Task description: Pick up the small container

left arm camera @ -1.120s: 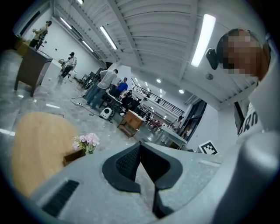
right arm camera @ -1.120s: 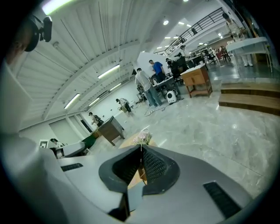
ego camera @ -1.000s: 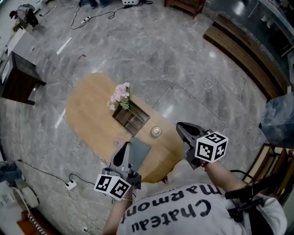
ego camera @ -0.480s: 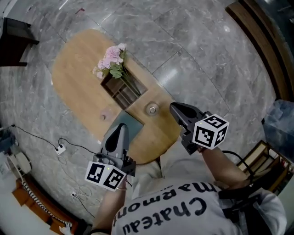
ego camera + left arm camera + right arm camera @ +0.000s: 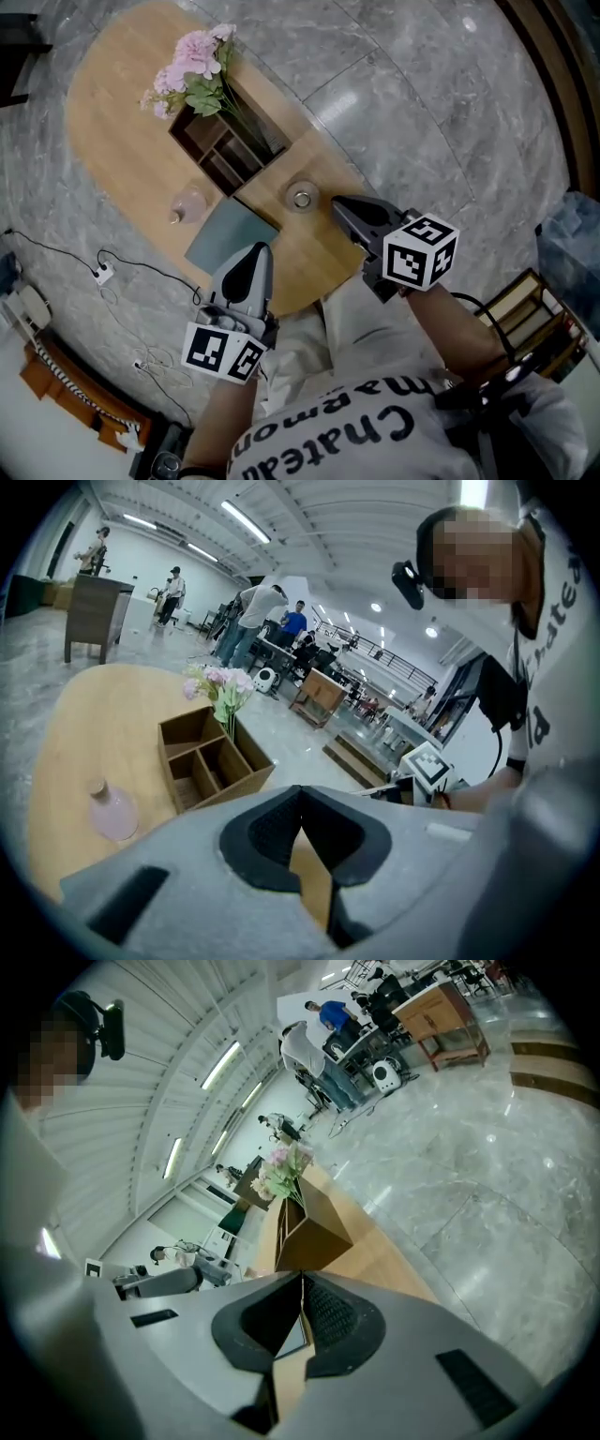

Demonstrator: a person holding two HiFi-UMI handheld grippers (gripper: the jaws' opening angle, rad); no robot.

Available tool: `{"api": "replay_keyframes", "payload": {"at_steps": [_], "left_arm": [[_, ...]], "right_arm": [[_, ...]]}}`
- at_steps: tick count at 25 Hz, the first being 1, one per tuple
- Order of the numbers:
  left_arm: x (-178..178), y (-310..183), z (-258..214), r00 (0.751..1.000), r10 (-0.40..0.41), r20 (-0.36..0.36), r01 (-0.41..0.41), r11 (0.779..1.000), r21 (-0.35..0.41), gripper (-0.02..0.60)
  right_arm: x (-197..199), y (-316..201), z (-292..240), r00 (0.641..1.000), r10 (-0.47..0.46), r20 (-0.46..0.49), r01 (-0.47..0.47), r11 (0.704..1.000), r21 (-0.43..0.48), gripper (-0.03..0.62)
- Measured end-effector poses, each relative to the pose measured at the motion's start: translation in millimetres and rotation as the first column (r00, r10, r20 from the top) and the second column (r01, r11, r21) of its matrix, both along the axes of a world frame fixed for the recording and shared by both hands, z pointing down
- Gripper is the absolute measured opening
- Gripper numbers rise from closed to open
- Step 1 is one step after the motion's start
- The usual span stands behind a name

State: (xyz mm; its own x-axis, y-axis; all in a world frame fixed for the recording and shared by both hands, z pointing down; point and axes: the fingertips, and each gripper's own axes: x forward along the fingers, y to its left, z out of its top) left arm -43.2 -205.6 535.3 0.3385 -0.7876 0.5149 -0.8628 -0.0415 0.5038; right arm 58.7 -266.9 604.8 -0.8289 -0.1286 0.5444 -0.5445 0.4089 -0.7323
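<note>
**Wood-topped table, container untouched: the pick-up has not begun**

Wood grain fills the oval table [image 5: 122, 122], and the small container [image 5: 301, 198], a low round pot with a pale shiny top, stands on it near the edge closest to the person. Nothing touches it. In the head view the right gripper [image 5: 337, 203] hangs just beside it, with the container at about 9 o'clock from the tips. The left gripper [image 5: 261, 249] sits well apart from it, at about 7 o'clock.

Both pairs of fingers are together. The left gripper view shows the pads of the left gripper [image 5: 300, 799] meeting at the tips with nothing between them. The right gripper view shows the right gripper [image 5: 302, 1283] pressed closed on nothing.

From the container, a pink bottle [image 5: 187, 204] stands at 9 o'clock and a grey-blue mat [image 5: 230, 236] lies at 8 o'clock. A wooden organiser [image 5: 225, 159] with pink flowers [image 5: 192, 75] is at 10 o'clock.

By my reading no part of the task is done. What is left is to part one gripper's fingers, most likely the right one's since it is nearest. It must then be brought around the pot, closed on it and lifted.
</note>
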Motion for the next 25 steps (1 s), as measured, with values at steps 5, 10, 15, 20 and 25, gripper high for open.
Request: {"api": "replay_keyframes", "payload": {"at_steps": [5, 10, 15, 20, 25], "left_arm": [[-7.2, 7.5, 36.4, 0.999, -0.037, 0.015, 0.037, 0.998, -0.053, 0.014], [-5.5, 16.9, 63.6, 1.0, -0.013, 0.009, 0.014, 0.997, -0.078, 0.014], [-3.2, 26.8, 86.1, 0.998, 0.056, 0.029, -0.053, 0.995, -0.086, 0.014], [-6.8, 30.8, 103.4, 0.998, 0.048, 0.031, -0.045, 0.995, -0.094, 0.014], [-4.4, 29.9, 114.2, 0.999, 0.048, 0.007, -0.047, 0.996, -0.074, 0.014]], "right_arm": [[-5.5, 26.0, 27.5, 0.997, -0.072, 0.001, 0.072, 0.997, -0.012, 0.015], [-5.0, 40.2, 52.6, 0.993, -0.12, -0.016, 0.12, 0.993, 0.014, 0.015], [-8.9, 37.3, 69.9, 0.972, -0.223, -0.08, 0.233, 0.959, 0.162, 0.017], [-14.5, 36.6, 88.1, 0.927, -0.331, -0.176, 0.368, 0.894, 0.257, 0.272], [-35.5, 44.8, 93.7, 0.868, -0.434, -0.241, 0.495, 0.793, 0.354, 0.286]]}}
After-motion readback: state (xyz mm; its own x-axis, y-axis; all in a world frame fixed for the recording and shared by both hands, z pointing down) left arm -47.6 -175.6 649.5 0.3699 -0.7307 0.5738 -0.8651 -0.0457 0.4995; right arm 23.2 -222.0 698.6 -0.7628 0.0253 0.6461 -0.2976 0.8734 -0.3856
